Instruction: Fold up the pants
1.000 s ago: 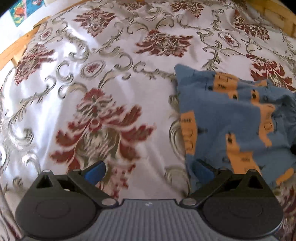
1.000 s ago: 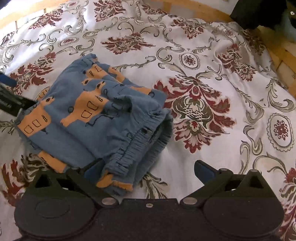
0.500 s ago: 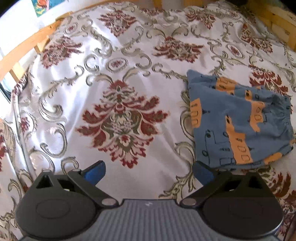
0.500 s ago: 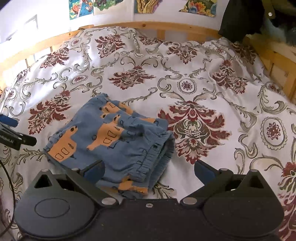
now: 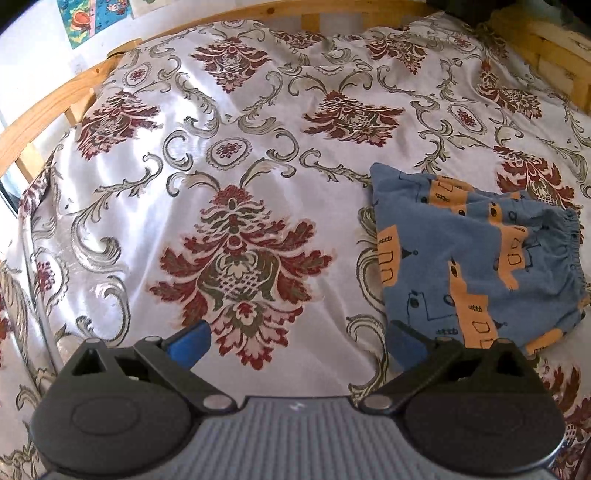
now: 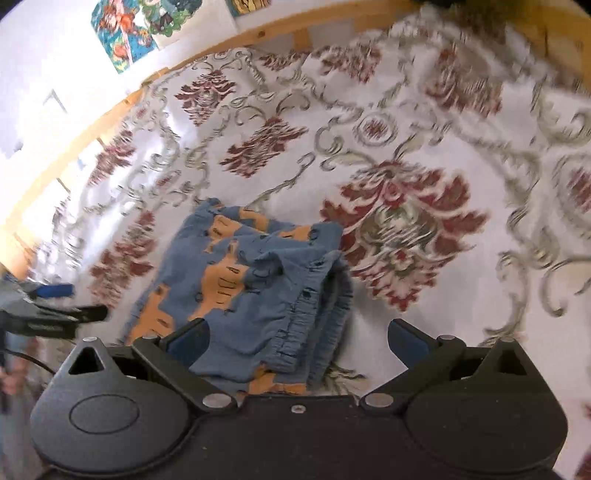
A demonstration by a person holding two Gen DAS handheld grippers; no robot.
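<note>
The left gripper is hovering with its blue-padded fingers spread wide and gripping nothing, above the patterned bedspread. The right gripper is likewise gaping wide and empty, just over the near end of the pants. The blue and orange pants are lying folded in a compact bundle on the bedspread, elastic waistband toward the right gripper. Farther off, the wooden bed frame is bordering the bedspread's far edge, with posters on the wall behind.

blue-orange pants, red floral bedspread
</note>
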